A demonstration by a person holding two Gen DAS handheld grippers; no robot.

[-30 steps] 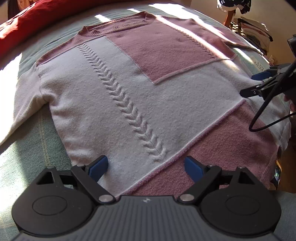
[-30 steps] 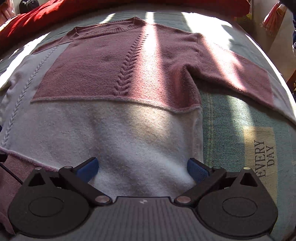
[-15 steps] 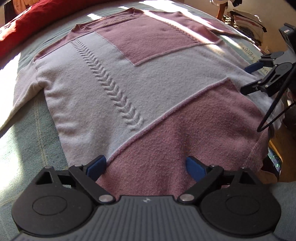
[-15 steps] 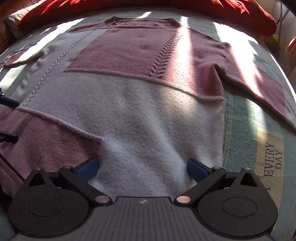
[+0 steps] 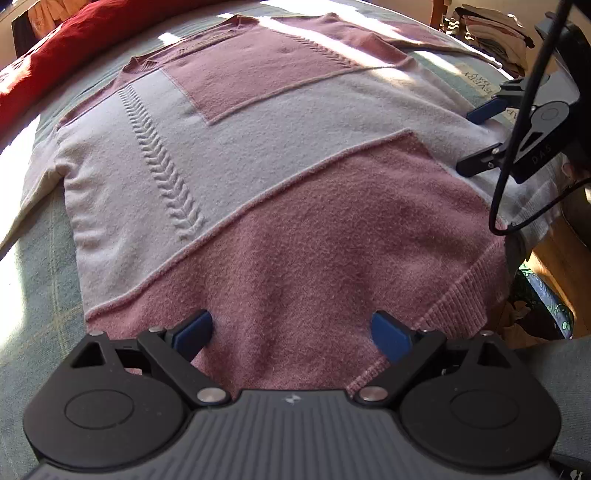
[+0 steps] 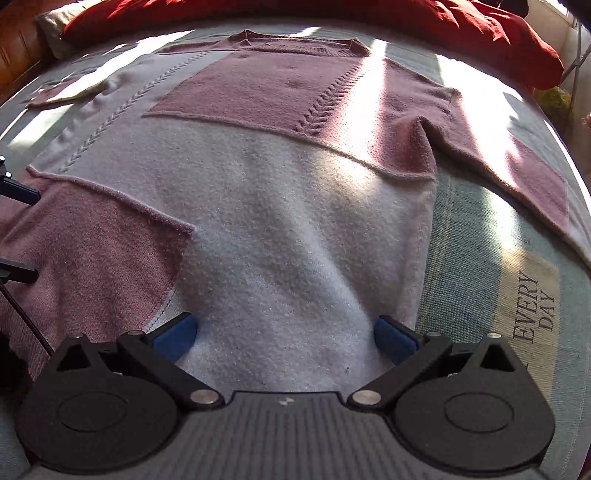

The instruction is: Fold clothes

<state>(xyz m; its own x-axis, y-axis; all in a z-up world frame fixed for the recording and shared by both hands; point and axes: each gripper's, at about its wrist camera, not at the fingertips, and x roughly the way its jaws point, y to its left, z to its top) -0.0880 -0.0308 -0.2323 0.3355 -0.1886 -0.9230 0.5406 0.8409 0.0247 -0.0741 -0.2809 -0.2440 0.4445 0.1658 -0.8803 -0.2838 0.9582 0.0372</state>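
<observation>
Bed (image 6: 480, 229): sweater (image 5: 295, 221) spread flat, sleeves out, hem at near edge. No fold made yet; whole job left. Left tongs (image 5: 291, 334) and right tongs (image 6: 286, 334) gape wide over hem, holding nothing.

bare bedspread (image 6: 476, 266) beside sweater (image 6: 295, 229), red pillow (image 6: 480, 33) beyond

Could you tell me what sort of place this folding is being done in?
Most likely a bedroom at home: the sweater lies flat on a bedspread printed "EVERY DAY", a red pillow sits at the far end, and folded clothes are stacked beside the bed.
</observation>
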